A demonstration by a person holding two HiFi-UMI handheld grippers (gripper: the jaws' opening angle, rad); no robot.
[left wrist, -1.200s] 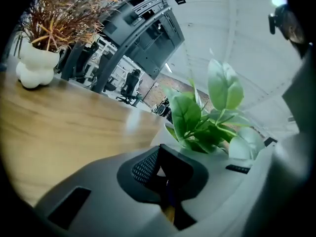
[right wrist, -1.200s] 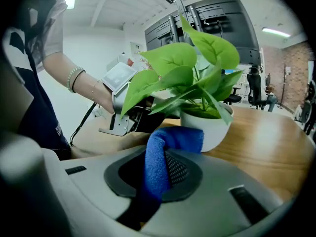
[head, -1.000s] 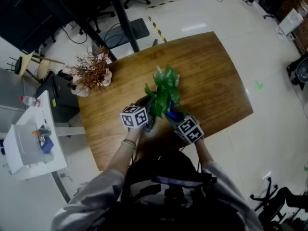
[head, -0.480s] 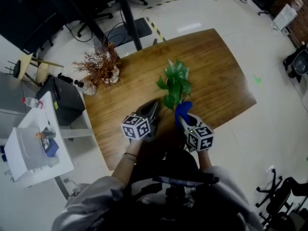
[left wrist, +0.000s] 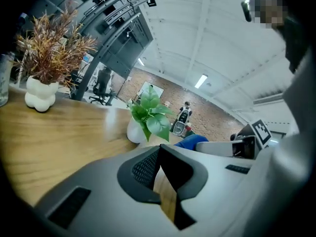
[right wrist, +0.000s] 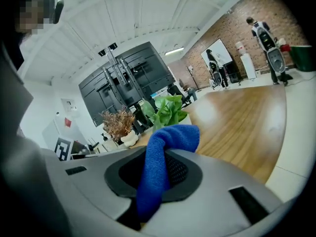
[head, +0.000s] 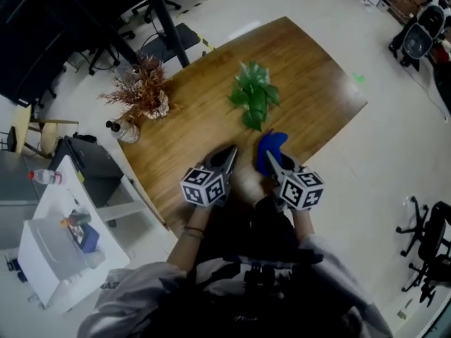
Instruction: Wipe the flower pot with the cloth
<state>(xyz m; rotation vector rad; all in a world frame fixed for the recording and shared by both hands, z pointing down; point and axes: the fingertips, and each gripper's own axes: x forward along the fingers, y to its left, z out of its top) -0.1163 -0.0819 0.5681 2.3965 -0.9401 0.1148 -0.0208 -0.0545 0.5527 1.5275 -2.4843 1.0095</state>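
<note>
The head view looks steeply down on the counter (head: 310, 83) from high up, while both gripper views look low across it, sharing the green plant (head: 252, 101).

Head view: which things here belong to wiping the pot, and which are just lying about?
In the job:
- blue cloth, clamped in the right tongs
- white flower pot under the green plant

Lying about:
- dried plant in its white vase
- glass bottle beside it
- white cart on the floor
- left tongs, shut, empty
</note>
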